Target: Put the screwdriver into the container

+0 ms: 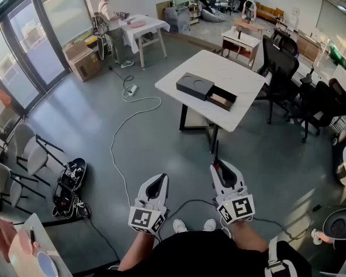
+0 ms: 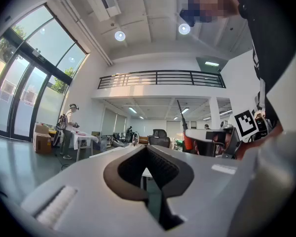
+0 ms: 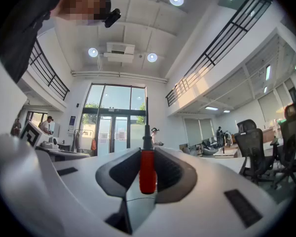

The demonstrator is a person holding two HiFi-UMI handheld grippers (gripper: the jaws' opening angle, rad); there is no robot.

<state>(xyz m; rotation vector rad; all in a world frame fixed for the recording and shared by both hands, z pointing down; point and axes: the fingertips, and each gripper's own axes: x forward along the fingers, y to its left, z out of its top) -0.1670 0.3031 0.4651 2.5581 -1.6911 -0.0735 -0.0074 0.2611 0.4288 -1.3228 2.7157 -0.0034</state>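
My right gripper (image 1: pixel 219 167) is shut on a screwdriver (image 1: pixel 217 159) with a red handle (image 3: pixel 147 172); its thin black shaft sticks out past the jaw tips. In the right gripper view the handle sits upright between the two dark pads of that gripper (image 3: pixel 147 152). The left gripper (image 1: pixel 160 178) hangs beside it, shut and empty, as the left gripper view (image 2: pixel 148 149) also shows. The screwdriver (image 2: pixel 188 142) appears there at the right. A black container (image 1: pixel 195 85) with a pulled-out drawer (image 1: pixel 222 101) lies on a white table (image 1: pixel 230 68) some way ahead across the floor.
A white cable (image 1: pixel 124 120) and a power strip (image 1: pixel 131 89) lie on the grey floor left of the table. Black office chairs (image 1: pixel 282 68) stand at its right. A person (image 1: pixel 109 16) works at another white table at the back left. A black bag (image 1: pixel 69 180) and chairs (image 1: pixel 23 154) are at the left.
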